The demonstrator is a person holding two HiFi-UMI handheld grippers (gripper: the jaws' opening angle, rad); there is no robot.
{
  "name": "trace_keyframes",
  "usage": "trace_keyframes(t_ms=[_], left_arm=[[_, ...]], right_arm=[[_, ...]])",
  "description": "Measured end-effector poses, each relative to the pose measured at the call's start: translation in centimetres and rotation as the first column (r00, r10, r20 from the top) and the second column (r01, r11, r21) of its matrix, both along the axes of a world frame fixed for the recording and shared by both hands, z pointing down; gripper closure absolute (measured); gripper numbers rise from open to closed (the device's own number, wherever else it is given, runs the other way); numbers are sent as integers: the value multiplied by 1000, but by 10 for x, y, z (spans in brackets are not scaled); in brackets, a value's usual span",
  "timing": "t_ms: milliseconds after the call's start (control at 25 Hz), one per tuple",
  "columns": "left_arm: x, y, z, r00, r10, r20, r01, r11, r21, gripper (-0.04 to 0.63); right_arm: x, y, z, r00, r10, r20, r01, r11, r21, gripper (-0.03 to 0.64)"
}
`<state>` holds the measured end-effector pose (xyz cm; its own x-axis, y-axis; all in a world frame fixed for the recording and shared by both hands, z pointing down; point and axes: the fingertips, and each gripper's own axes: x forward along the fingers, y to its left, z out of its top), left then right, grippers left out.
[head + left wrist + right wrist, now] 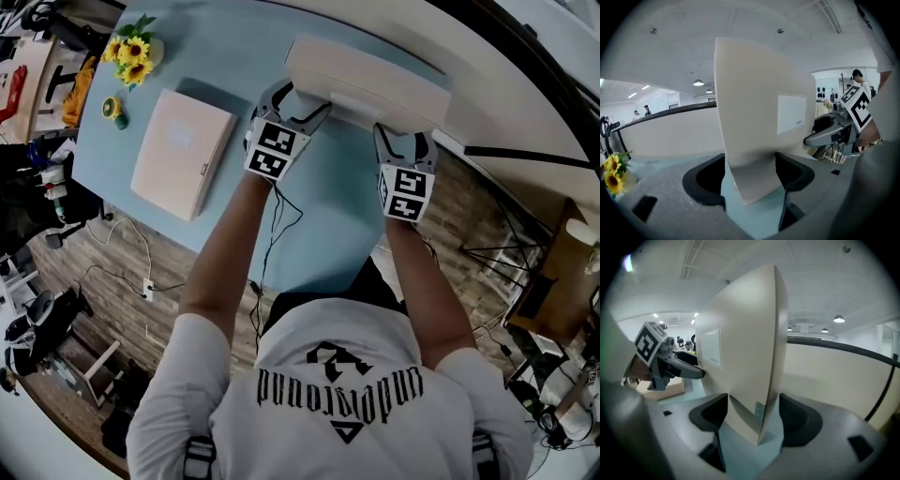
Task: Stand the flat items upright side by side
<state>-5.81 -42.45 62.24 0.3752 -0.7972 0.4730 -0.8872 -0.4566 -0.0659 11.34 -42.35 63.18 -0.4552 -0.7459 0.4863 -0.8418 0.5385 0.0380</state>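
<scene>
Step in hand, as I judge it: first box (pixel 366 84) stood on its long edge near the far side of the blue table (pixel 328 234), right of centre, and about to be let go. Left gripper (pixel 750 176) straddles its left end, right gripper (pixel 753 413) its right end. Both sets of jaws are spread wide with a lower corner of the box between them. On the right, a sliver of table shows between one pad and the box face. On the left, the pads sit just beside the faces with no visible squeeze, so I read neither as clamping. Second box (pixel 181 153) lies flat on the table's left part, well apart. Next move probably calls for backing both grippers straight off so the upright box is not tipped, then fetching the flat one and standing it alongside. Containers: both boxes are closed, contents not visible. Sunflowers (pixel 131 52) stand at the far left corner; their holder is unclear.
</scene>
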Motion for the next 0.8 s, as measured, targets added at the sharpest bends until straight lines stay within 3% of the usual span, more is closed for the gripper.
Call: trace_keyframes(t_ms=[440, 800], left_arm=[[-5, 20, -13, 999, -29, -28, 29, 999, 15, 241], [-9, 63, -51, 997, -61, -49, 64, 996, 69, 242]], right_arm=[[11, 12, -13, 1000, -24, -3, 24, 1000, -1, 249], [14, 46, -52, 999, -42, 24, 41, 998, 45, 250]])
